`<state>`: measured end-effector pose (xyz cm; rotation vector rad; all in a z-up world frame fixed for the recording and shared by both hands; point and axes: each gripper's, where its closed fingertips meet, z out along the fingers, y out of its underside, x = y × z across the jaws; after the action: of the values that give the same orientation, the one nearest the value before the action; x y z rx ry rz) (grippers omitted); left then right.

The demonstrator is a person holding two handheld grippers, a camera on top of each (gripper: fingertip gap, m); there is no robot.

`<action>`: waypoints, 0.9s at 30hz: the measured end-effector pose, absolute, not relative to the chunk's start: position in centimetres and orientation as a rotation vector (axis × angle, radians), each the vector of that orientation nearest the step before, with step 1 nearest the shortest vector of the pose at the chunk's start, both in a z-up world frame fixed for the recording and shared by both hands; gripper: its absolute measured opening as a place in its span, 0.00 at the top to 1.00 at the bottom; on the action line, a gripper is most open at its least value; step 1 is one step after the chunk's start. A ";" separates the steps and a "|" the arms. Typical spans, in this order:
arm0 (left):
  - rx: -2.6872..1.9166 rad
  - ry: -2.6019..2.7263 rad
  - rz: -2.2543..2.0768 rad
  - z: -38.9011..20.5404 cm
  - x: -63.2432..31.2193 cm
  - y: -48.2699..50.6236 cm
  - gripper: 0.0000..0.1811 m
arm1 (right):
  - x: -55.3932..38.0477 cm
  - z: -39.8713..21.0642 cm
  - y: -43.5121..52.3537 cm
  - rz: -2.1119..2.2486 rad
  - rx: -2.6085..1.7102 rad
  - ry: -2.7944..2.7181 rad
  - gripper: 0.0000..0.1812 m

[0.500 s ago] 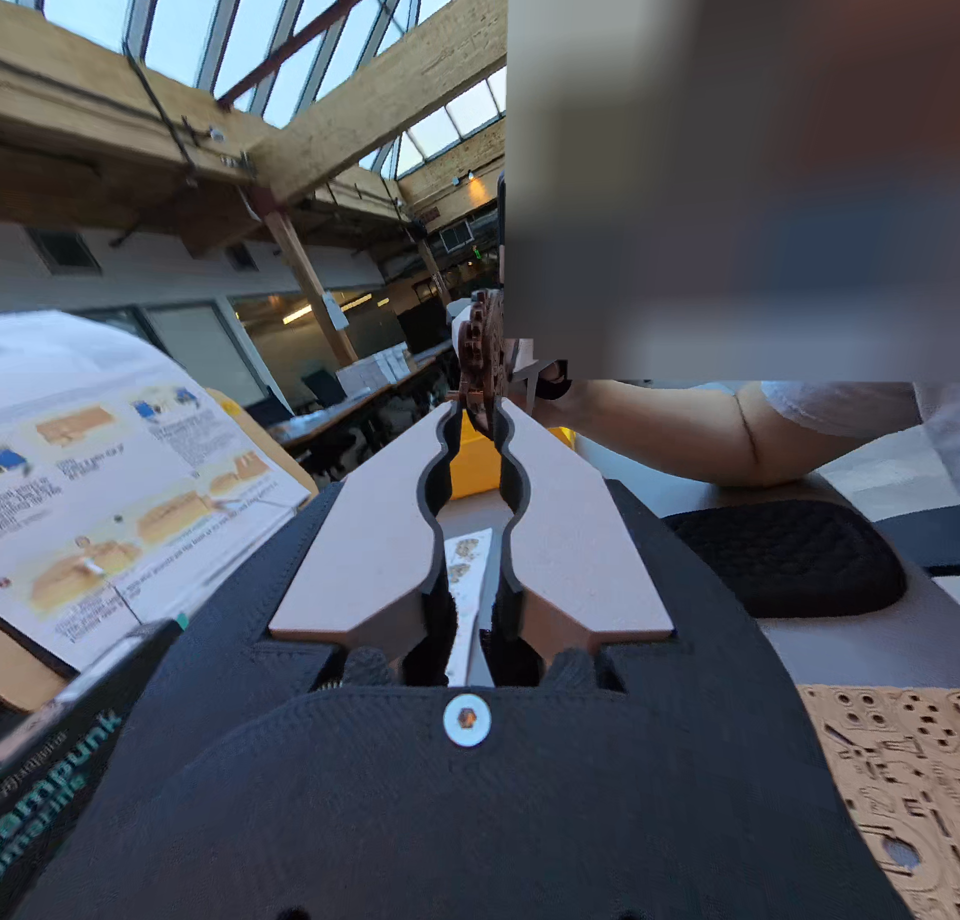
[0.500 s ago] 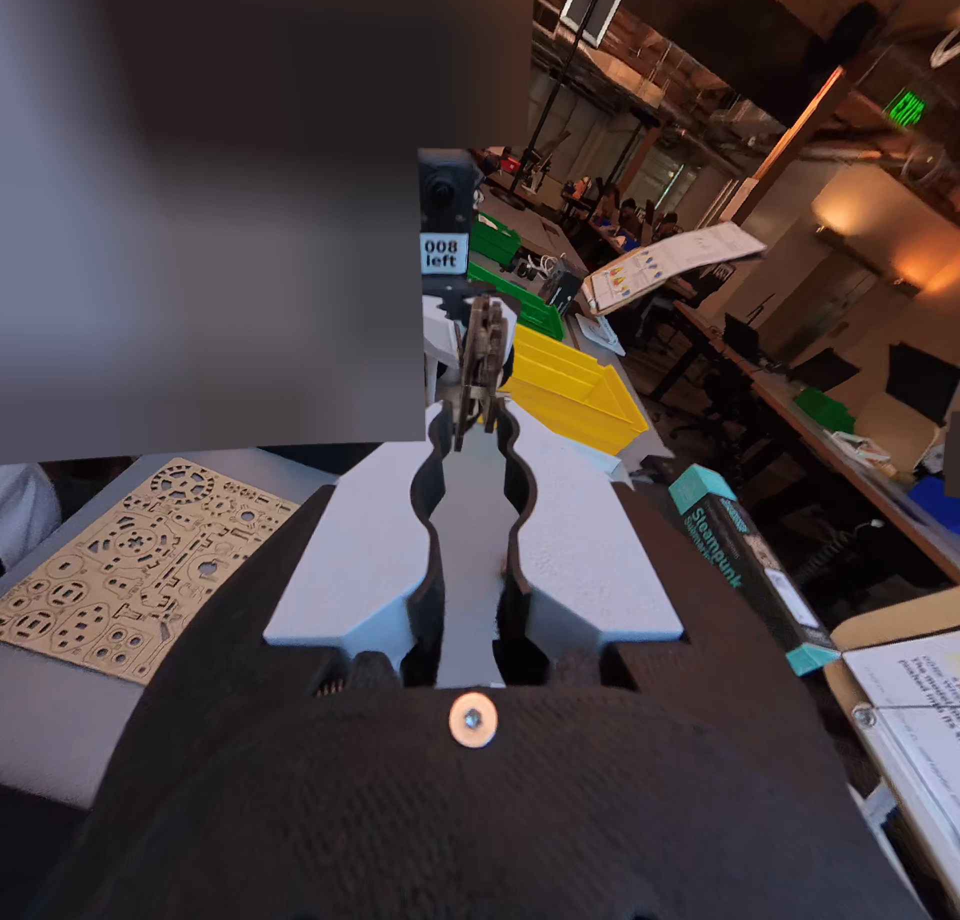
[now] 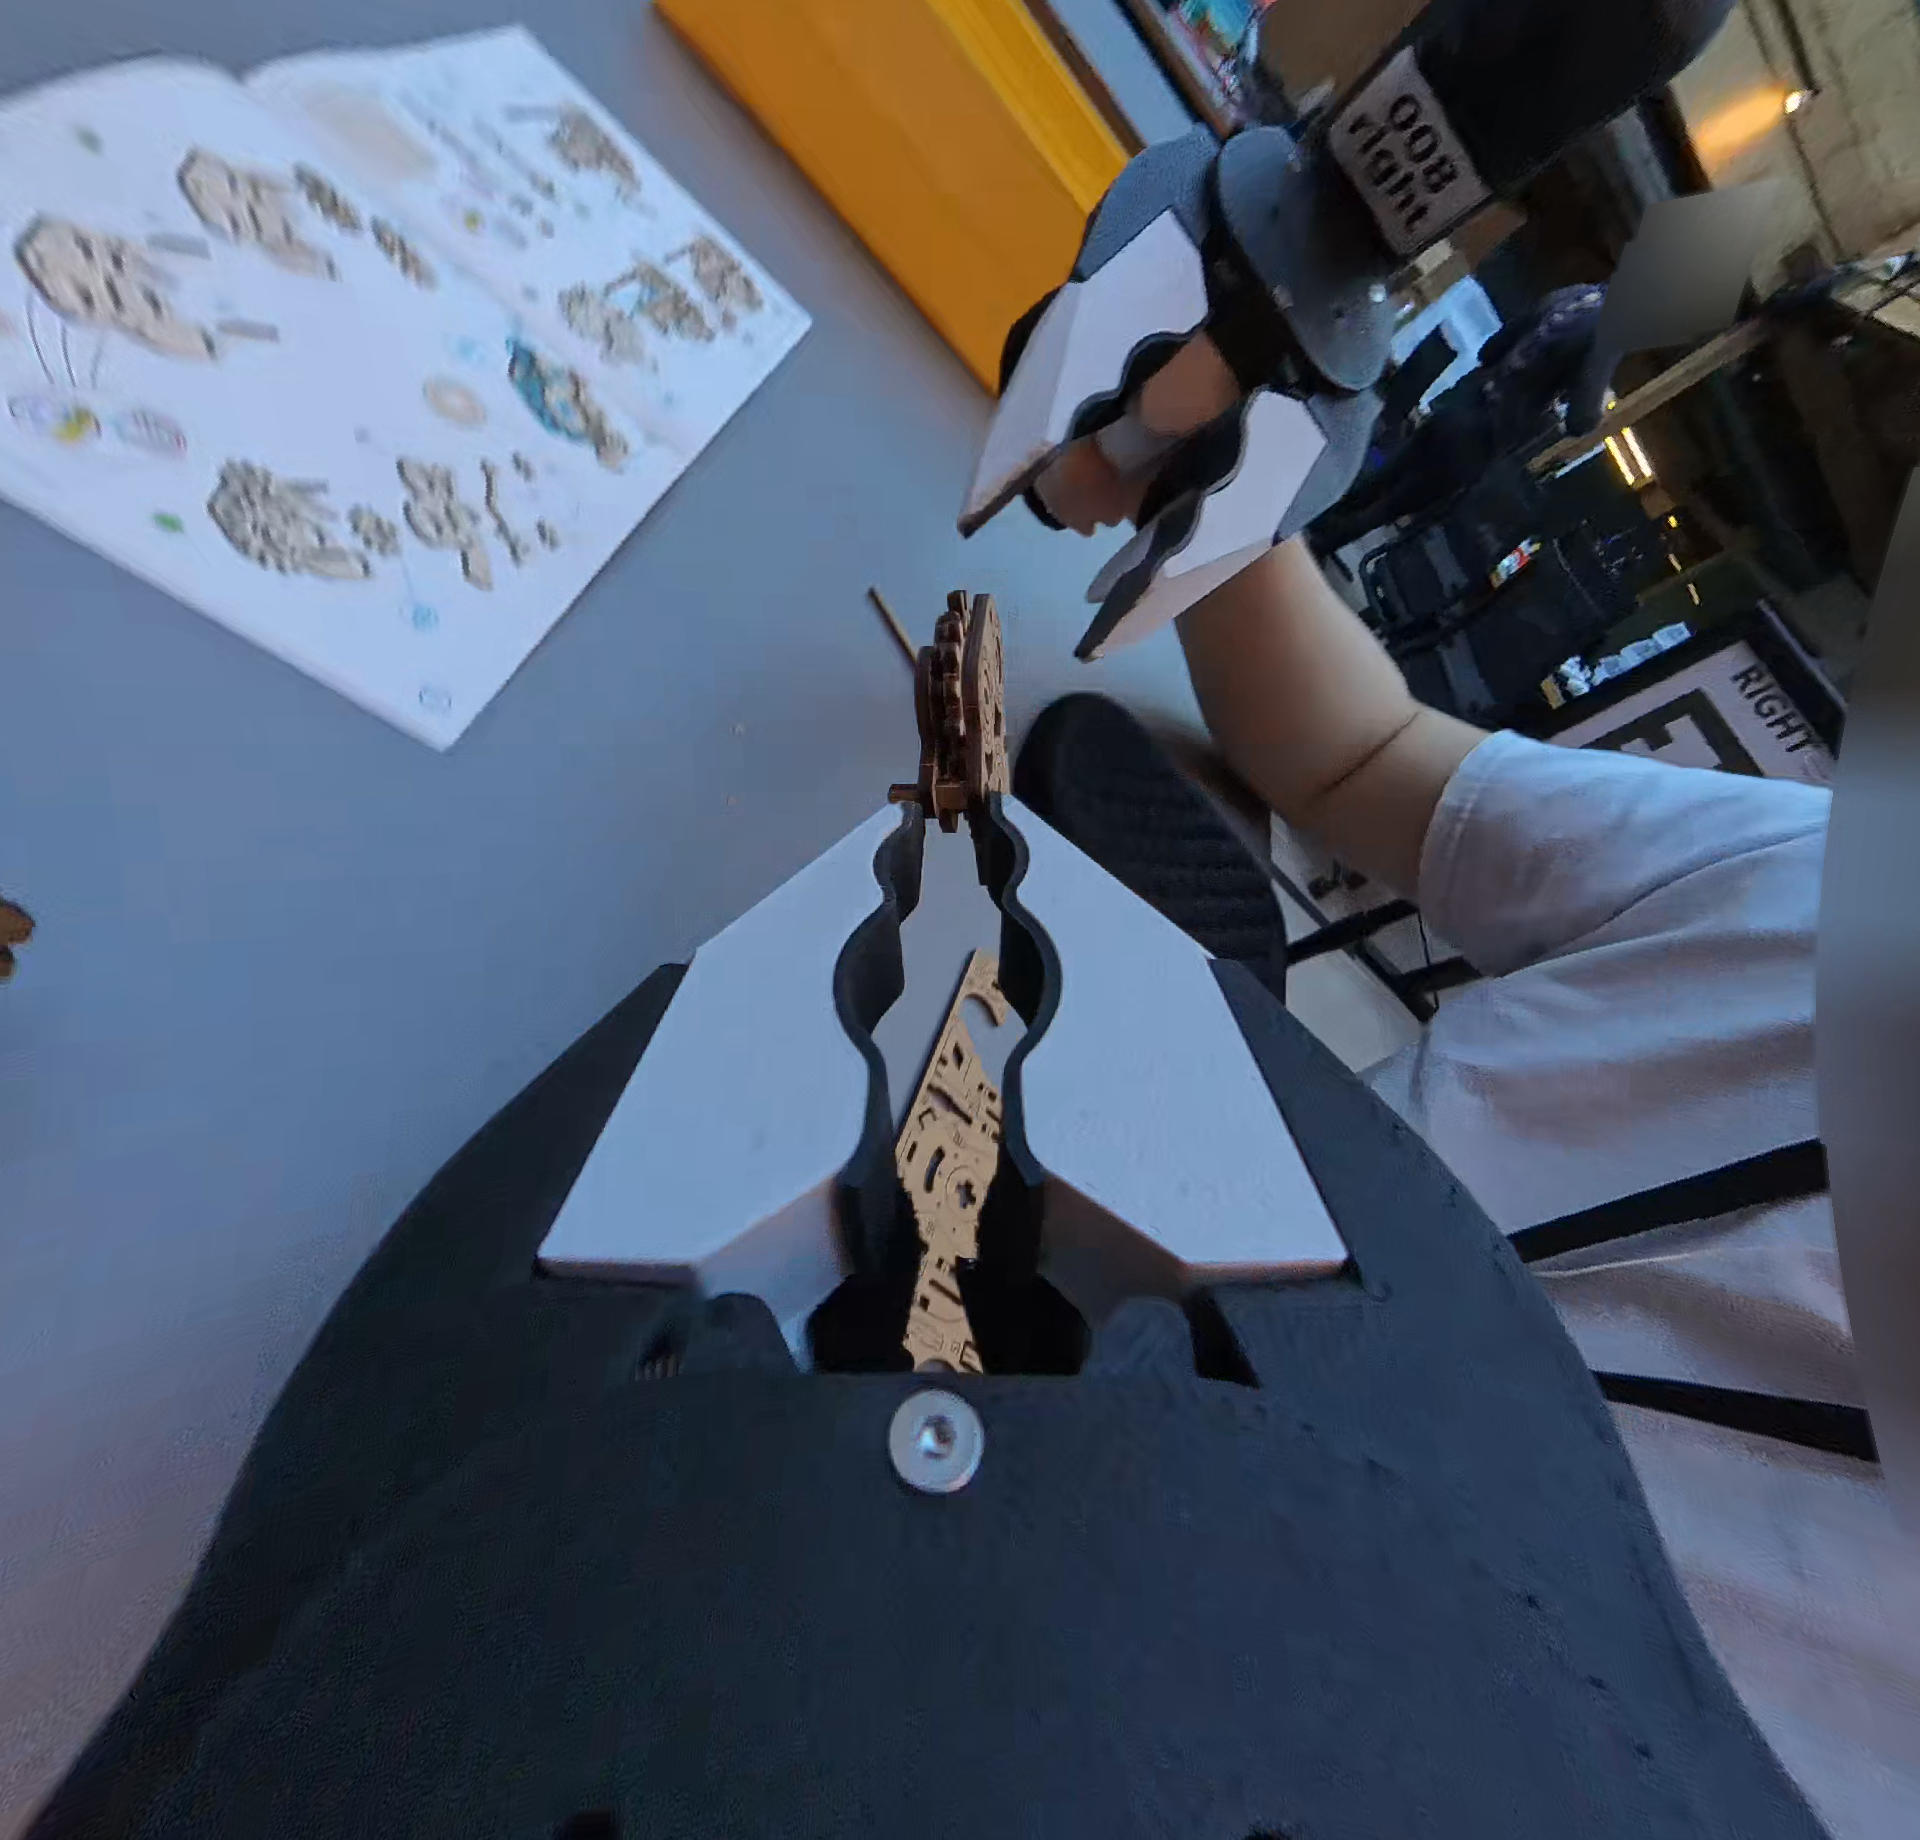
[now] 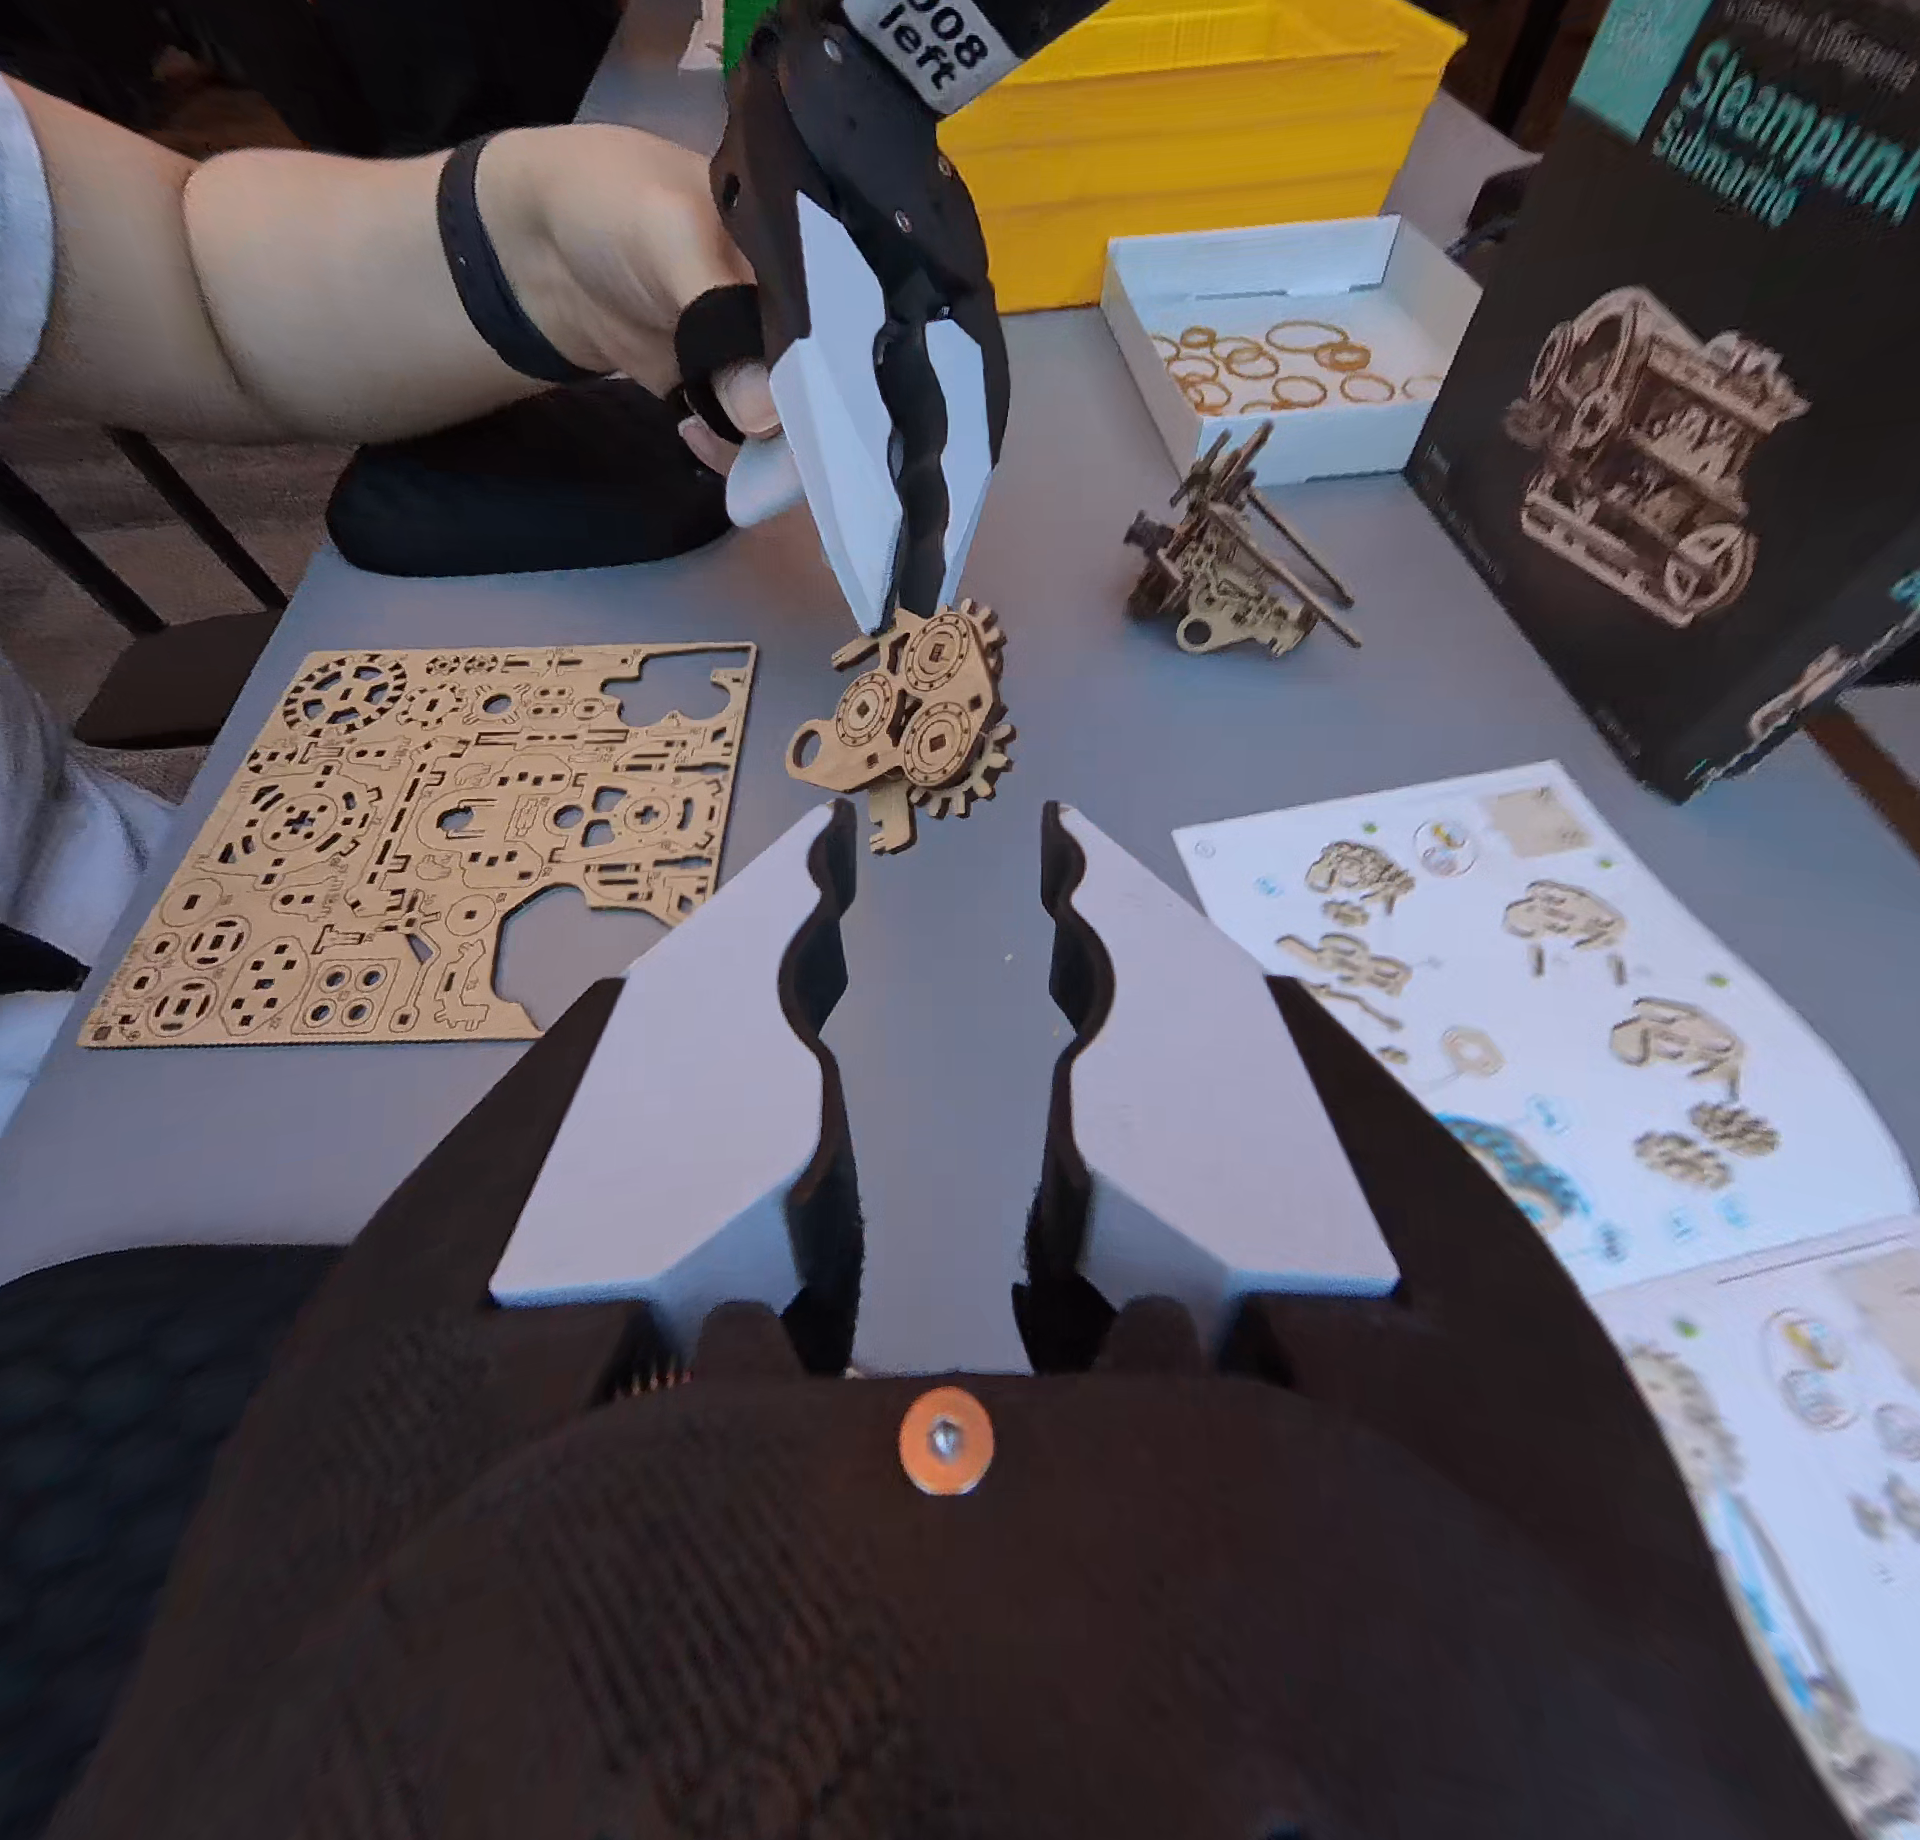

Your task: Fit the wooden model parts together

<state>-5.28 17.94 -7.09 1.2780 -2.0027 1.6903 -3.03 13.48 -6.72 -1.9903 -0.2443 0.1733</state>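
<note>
A flat tan wooden gear cluster of three round discs with toothed wheels point(image 4: 906, 722) hangs above the grey table point(image 4: 1143, 751), pinched at its upper edge. A half-built wooden mechanism point(image 4: 1226, 564) stands well apart.

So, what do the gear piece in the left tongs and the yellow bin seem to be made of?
The brown toothed gear assembly looks like thin laser-cut plywood: flat layers, dark cut edges, matte grain. The bright yellow open bin looks like moulded plastic, with a smooth, even colour and slight sheen.
</note>
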 end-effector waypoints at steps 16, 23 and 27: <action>1.478 -1.885 1.418 -15.4 -7.0 18.2 0.94 | -4.4 -12.1 12.2 -0.006 -1.968 -0.168 0.80; 1.474 -2.140 1.433 -14.2 -6.5 20.2 0.87 | -5.1 -13.8 12.5 -0.122 -2.069 -0.281 0.80; 1.322 -2.295 1.527 -13.0 -6.5 19.2 0.85 | -5.7 -14.9 13.1 -0.131 -2.139 -0.311 0.80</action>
<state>-6.46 19.21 -12.98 1.3221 -2.2952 1.5272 -5.66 13.09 -14.91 -2.1388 -0.3112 -0.1315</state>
